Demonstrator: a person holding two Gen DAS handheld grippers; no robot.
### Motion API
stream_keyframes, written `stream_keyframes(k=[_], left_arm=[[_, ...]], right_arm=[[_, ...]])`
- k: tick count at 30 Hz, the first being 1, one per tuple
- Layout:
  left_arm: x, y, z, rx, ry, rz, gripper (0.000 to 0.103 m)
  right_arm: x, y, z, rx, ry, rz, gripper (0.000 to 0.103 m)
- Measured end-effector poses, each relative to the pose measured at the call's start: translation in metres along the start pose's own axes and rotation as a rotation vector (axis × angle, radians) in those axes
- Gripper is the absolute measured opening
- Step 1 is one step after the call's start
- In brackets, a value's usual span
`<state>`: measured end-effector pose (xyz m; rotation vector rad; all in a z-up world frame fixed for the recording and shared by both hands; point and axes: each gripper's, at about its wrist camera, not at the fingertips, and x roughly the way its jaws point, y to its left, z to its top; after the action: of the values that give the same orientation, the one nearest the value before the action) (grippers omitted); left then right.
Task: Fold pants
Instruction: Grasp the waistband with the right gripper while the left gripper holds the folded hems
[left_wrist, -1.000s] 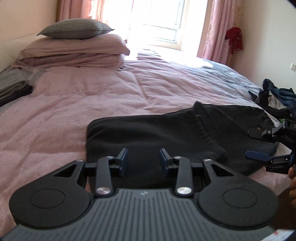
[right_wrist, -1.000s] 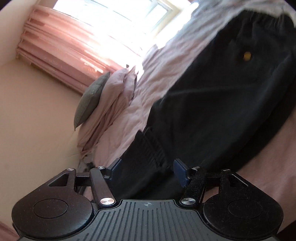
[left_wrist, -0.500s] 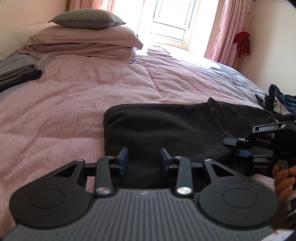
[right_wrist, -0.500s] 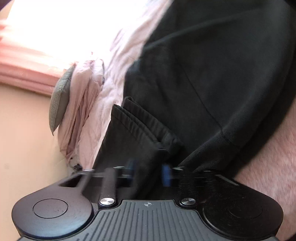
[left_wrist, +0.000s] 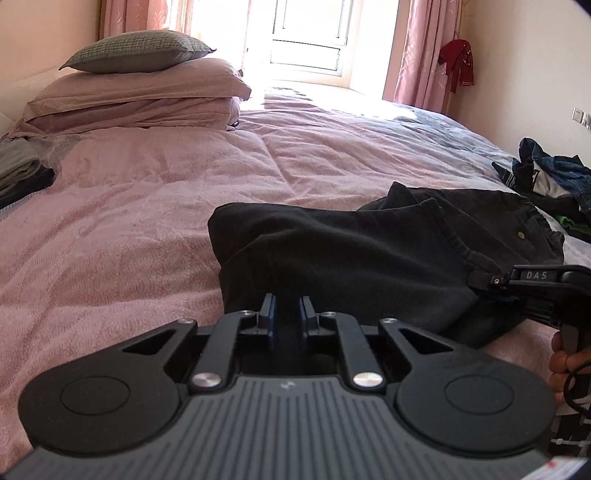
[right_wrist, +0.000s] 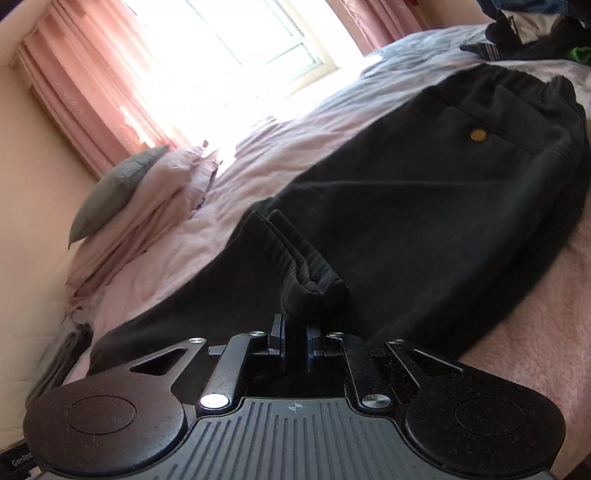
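Note:
Black pants (left_wrist: 369, 251) lie folded lengthwise across the pink quilt (left_wrist: 147, 221), waistband to the right with a brass button (left_wrist: 521, 233). My left gripper (left_wrist: 288, 306) is at the near folded edge; its jaws are closing, and the dark cloth rises into the pinch between the blue pads. In the right wrist view the pants (right_wrist: 406, 206) stretch away to the button (right_wrist: 478, 135). The ribbed leg cuffs (right_wrist: 303, 273) bunch up in front of my right gripper (right_wrist: 295, 328), whose jaws are closing, pinched on that cloth. The right gripper (left_wrist: 480, 280) also shows at the pants' right edge.
Stacked pink pillows (left_wrist: 140, 92) with a grey one (left_wrist: 136, 51) on top sit at the head of the bed. Folded grey clothes (left_wrist: 18, 166) lie at the far left. A heap of dark and denim garments (left_wrist: 546, 177) lies at the right. A hand (left_wrist: 565, 362) holds the right gripper's handle.
Both grippers went from open to pinched on the black pants. The right gripper came down onto the leg cuffs and rolled. The cloth near the left gripper has puckered up.

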<state>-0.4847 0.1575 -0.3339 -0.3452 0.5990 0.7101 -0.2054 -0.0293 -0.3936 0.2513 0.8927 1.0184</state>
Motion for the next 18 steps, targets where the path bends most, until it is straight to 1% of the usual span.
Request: stream_keyframes(k=[1, 3, 6, 8, 10, 11, 12, 13, 14, 15, 16, 17, 18], left_arm=[[-0.002, 0.003, 0.001, -0.01, -0.002, 0.002, 0.011], [-0.006, 0.012, 0.005, -0.047, -0.009, 0.011, 0.011], [-0.011, 0.028, 0.01, -0.1, -0.015, 0.023, 0.011], [-0.015, 0.038, 0.014, -0.136, -0.027, 0.032, 0.011], [-0.02, 0.045, 0.018, -0.164, -0.037, 0.028, 0.011], [-0.02, 0.046, 0.019, -0.171, -0.039, 0.026, 0.011], [-0.019, 0.046, 0.02, -0.17, -0.037, 0.027, 0.011], [-0.018, 0.045, 0.021, -0.163, -0.033, 0.029, 0.011], [-0.015, 0.043, 0.022, -0.155, -0.028, 0.029, 0.011], [-0.012, 0.04, 0.023, -0.148, -0.022, 0.025, 0.011], [-0.01, 0.037, 0.024, -0.139, -0.015, 0.024, 0.011], [-0.009, 0.034, 0.025, -0.122, -0.018, 0.021, 0.011], [-0.008, 0.031, 0.026, -0.108, -0.024, 0.016, 0.011]], right_arm=[[-0.005, 0.001, 0.001, -0.006, -0.018, 0.019, 0.006], [-0.019, 0.011, 0.006, -0.079, -0.085, 0.082, 0.006], [-0.029, 0.027, 0.01, -0.182, -0.135, 0.122, 0.006], [-0.033, 0.041, 0.015, -0.202, -0.175, 0.185, 0.006], [-0.052, 0.052, 0.016, -0.251, -0.259, 0.255, 0.006], [-0.056, 0.056, 0.016, -0.272, -0.293, 0.262, 0.006], [-0.055, 0.054, 0.014, -0.277, -0.288, 0.218, 0.006], [-0.043, 0.047, 0.013, -0.263, -0.237, 0.147, 0.006], [-0.02, 0.034, 0.01, -0.24, -0.135, 0.072, 0.006], [0.015, 0.02, 0.006, -0.172, 0.013, 0.0, 0.005], [0.026, 0.002, -0.002, -0.097, 0.074, -0.016, 0.005], [0.02, -0.007, -0.008, -0.07, 0.046, 0.011, 0.005], [0.015, 0.0, -0.008, -0.106, 0.031, 0.0, 0.005]])
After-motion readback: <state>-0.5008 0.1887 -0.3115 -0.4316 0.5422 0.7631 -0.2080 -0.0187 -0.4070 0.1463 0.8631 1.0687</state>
